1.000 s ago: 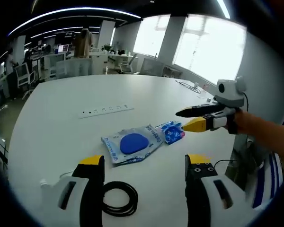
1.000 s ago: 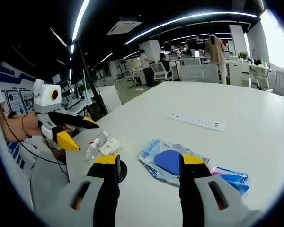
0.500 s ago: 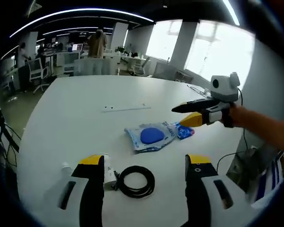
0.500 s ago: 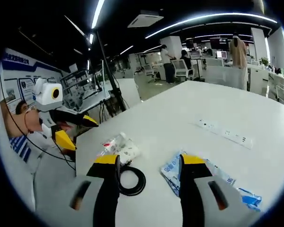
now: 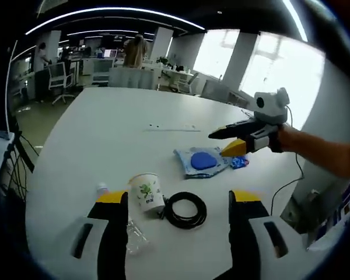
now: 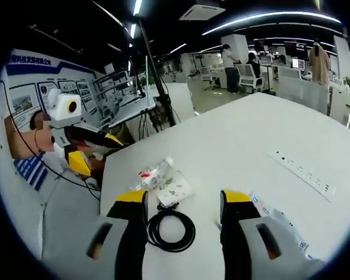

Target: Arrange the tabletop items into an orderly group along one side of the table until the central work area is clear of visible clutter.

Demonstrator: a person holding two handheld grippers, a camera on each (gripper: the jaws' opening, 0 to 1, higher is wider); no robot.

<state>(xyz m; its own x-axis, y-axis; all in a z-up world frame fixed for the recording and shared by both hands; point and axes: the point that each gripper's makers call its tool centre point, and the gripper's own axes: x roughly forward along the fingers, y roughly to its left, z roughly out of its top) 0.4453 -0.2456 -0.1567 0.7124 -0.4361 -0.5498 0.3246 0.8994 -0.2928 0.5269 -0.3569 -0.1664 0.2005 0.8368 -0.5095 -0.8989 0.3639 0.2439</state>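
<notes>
On the white table (image 5: pixel 93 146): a paper cup (image 5: pixel 146 192) lying just beside a black cable coil (image 5: pixel 185 210), a clear plastic bottle (image 5: pixel 128 230) near the cup, and a blue packet (image 5: pixel 202 161) farther off with a small blue wrapper (image 5: pixel 239 163) next to it. Left gripper (image 5: pixel 178 201) wide open, holding nothing, with cup and coil between its 2 jaws. Right gripper (image 6: pixel 184 201) also wide open and empty, above the coil (image 6: pixel 171 229), near the cup (image 6: pixel 174 189) and bottle (image 6: pixel 154 175); a power strip (image 6: pixel 300 172) well apart.

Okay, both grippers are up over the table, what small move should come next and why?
Probably lower the left hand-held gripper onto the coiled black cable. Its jaws stand open and empty with the cable lying between and just ahead of them, beside the tipped white paper cup on the white table. The right hand-held gripper hovers open above the clear packet with the blue pad.
</notes>
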